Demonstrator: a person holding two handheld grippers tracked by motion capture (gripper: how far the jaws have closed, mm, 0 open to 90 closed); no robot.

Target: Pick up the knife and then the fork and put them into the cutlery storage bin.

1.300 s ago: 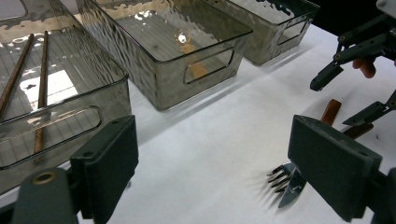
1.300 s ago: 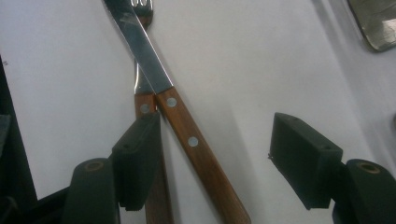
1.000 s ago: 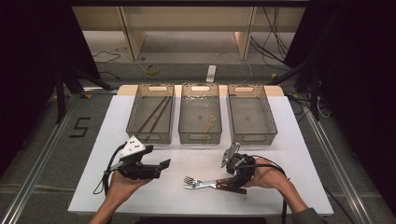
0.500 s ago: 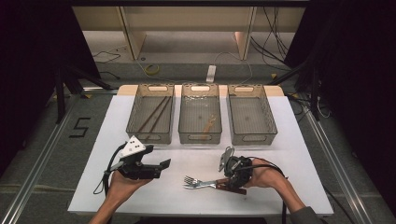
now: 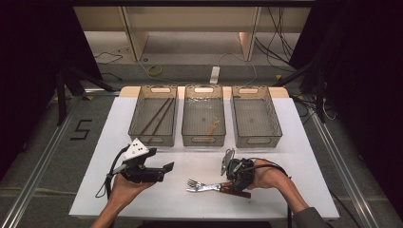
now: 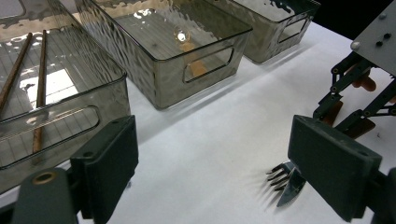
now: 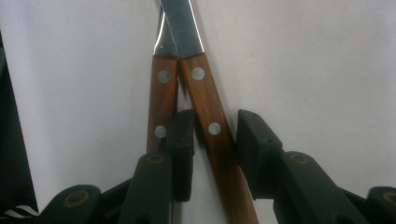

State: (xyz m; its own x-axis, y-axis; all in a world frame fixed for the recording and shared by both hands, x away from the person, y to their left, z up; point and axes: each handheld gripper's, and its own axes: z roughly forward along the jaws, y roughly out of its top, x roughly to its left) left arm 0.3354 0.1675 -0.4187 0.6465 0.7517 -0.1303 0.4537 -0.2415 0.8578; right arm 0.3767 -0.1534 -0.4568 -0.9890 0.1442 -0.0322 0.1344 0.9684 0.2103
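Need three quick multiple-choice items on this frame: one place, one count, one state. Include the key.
1. Which bin holds the chopsticks?
A. middle bin
B. left bin
C. right bin

2. How many wood-handled utensils lie on the table?
A. one
B. four
C. two

3. How do the jaws of the left gripper stand?
A. open, nothing between them
B. shut on a fork
C. shut on a chopstick

Key: 1 B, both sticks lie slanted in the left bin. 2 C, the right gripper view shows two riveted handles side by side. 3 A, bare table shows between the pads.

Brown wooden handles (image 7: 205,116), black fingers (image 7: 182,140), white table (image 5: 294,142).
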